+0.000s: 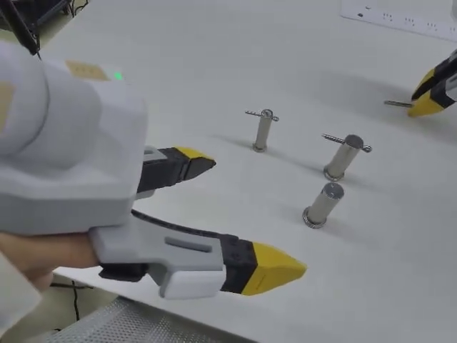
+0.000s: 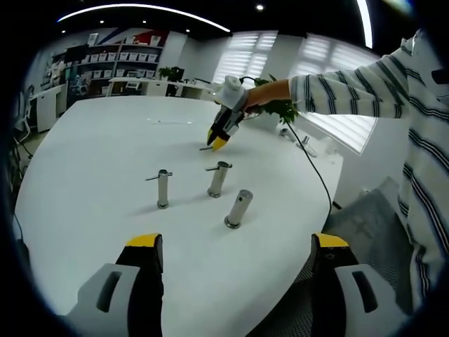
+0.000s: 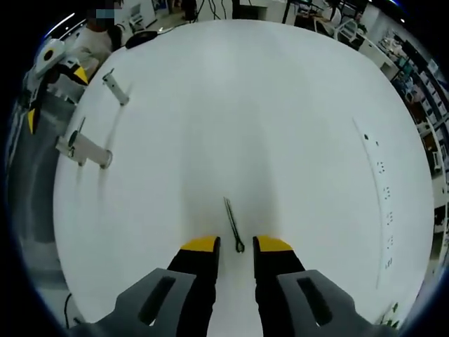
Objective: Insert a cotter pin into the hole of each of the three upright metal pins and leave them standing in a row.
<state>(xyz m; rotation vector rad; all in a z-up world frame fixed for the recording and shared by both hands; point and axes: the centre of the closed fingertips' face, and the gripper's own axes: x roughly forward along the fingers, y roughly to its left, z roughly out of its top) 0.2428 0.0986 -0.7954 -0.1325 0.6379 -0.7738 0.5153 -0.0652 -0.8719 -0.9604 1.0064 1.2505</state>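
Note:
Three upright metal pins stand on the white table (image 1: pixel 214 64). The far pin (image 1: pixel 263 131) and the middle pin (image 1: pixel 344 157) each have a cotter pin through the top. The near pin (image 1: pixel 323 205) has none; it also shows in the left gripper view (image 2: pixel 238 208). My left gripper (image 1: pixel 260 216) is open and holds nothing, a short way in front of the pins (image 2: pixel 237 246). My right gripper (image 3: pixel 237 244) is low over the table, its jaws a little apart. A loose cotter pin (image 3: pixel 231 219) lies flat with its loop end between the tips, its other end sticking out (image 1: pixel 398 104).
A white power strip (image 1: pixel 400 14) lies at the table's far right edge. The table's near edge runs just under my left gripper. A cable (image 2: pixel 312 165) trails across the table behind the right gripper (image 2: pixel 221 133). A person's striped sleeve (image 2: pixel 365 84) reaches in from the right.

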